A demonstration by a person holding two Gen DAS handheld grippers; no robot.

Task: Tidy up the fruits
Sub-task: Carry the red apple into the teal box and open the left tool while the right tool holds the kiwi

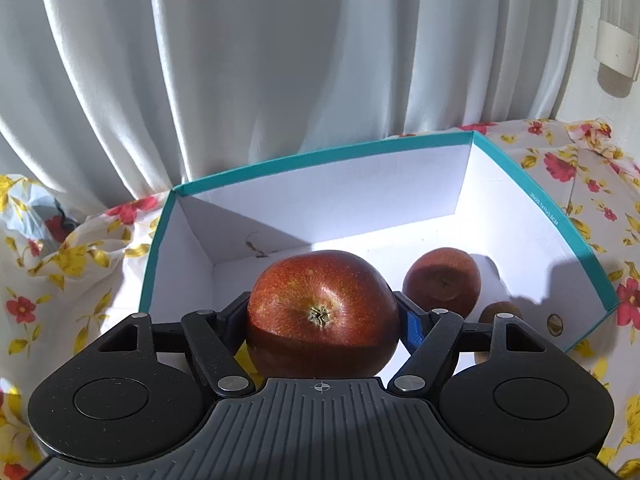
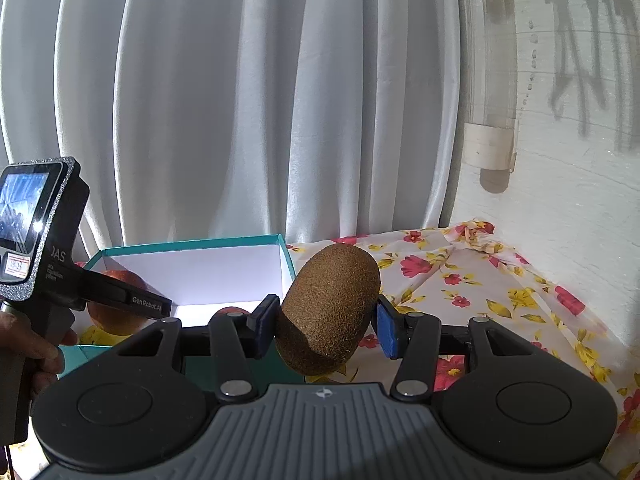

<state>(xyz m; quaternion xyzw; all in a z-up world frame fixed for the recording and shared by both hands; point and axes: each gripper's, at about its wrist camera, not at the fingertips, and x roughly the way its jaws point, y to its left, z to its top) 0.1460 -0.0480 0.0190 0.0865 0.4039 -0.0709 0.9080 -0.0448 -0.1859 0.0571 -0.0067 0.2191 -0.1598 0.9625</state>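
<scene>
My left tool (image 1: 322, 316) clamps a firm, smooth, weighty apple (image 1: 320, 308) by its sides over the box (image 1: 592, 264); my right tool (image 2: 326, 322) pinches a soft, bruisable kiwi (image 2: 328, 308) mid-body beside it.

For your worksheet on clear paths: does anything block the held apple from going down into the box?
Nothing visible does. The apple in the left gripper hangs at the open box; the floor beyond it looks bare, another apple sits right.
</scene>
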